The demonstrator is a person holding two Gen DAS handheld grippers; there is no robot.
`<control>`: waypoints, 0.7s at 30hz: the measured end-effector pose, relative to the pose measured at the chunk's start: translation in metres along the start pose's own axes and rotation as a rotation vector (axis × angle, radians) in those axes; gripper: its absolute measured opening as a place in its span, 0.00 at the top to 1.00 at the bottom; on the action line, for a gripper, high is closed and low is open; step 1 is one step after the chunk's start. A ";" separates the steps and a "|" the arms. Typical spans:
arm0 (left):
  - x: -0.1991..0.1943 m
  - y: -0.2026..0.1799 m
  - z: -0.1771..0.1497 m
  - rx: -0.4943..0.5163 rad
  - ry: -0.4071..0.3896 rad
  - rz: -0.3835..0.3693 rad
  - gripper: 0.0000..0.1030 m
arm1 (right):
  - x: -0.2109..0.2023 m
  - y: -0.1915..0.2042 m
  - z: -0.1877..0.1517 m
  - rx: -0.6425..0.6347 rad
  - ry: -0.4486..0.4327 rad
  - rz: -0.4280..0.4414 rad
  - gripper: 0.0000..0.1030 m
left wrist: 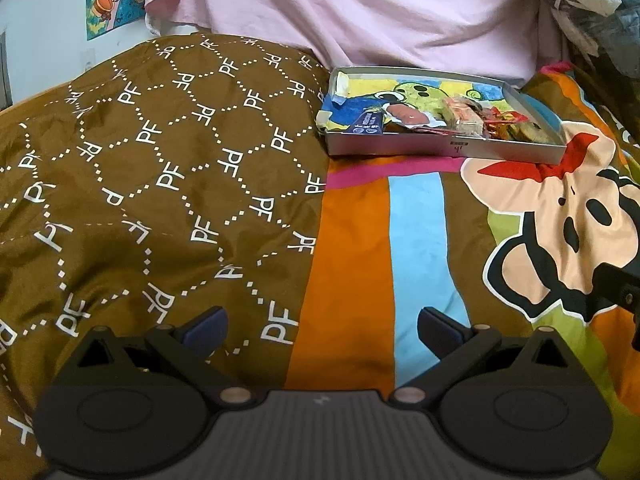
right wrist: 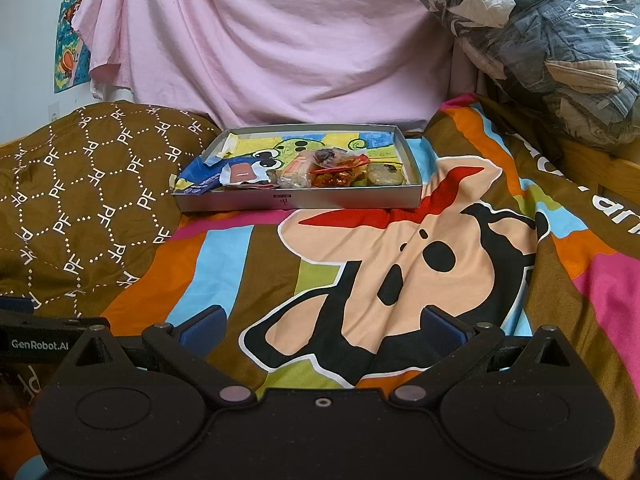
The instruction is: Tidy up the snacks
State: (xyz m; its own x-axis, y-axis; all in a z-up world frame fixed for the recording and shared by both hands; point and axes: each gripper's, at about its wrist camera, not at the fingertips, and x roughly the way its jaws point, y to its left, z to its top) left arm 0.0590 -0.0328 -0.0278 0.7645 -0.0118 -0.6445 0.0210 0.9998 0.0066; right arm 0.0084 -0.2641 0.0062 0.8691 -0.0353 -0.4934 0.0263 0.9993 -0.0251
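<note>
A shallow grey box (left wrist: 400,148) (right wrist: 304,201) lined with a cartoon drawing rests on the bed, far ahead of both grippers. Inside it lie several wrapped snacks: a blue packet (left wrist: 366,120) (right wrist: 200,186), a pink-red sachet (left wrist: 404,114) (right wrist: 242,174), a pale bar (right wrist: 296,170), red-orange wrapped sweets (left wrist: 500,120) (right wrist: 336,174) and round biscuits (right wrist: 384,176). My left gripper (left wrist: 322,326) hovers open over the bedspread, with nothing between its blue pads. My right gripper (right wrist: 322,326) is open too, low over the monkey print, holding nothing.
The bed carries a brown "PF" patterned quilt (left wrist: 160,168) (right wrist: 80,200) at left and a striped monkey bedspread (left wrist: 560,208) (right wrist: 400,260). A pink sheet (right wrist: 260,48) hangs behind. A plastic-wrapped pile of clothes (right wrist: 552,52) sits at the back right.
</note>
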 end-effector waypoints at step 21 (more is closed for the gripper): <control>-0.001 -0.001 -0.001 0.021 -0.001 -0.008 0.00 | 0.000 0.001 0.000 -0.002 0.003 0.001 0.01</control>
State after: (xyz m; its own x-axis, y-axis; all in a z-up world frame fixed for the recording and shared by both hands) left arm 0.0580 -0.0341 -0.0280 0.7647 -0.0196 -0.6441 0.0408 0.9990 0.0181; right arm 0.0079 -0.2636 0.0060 0.8678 -0.0347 -0.4957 0.0246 0.9993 -0.0268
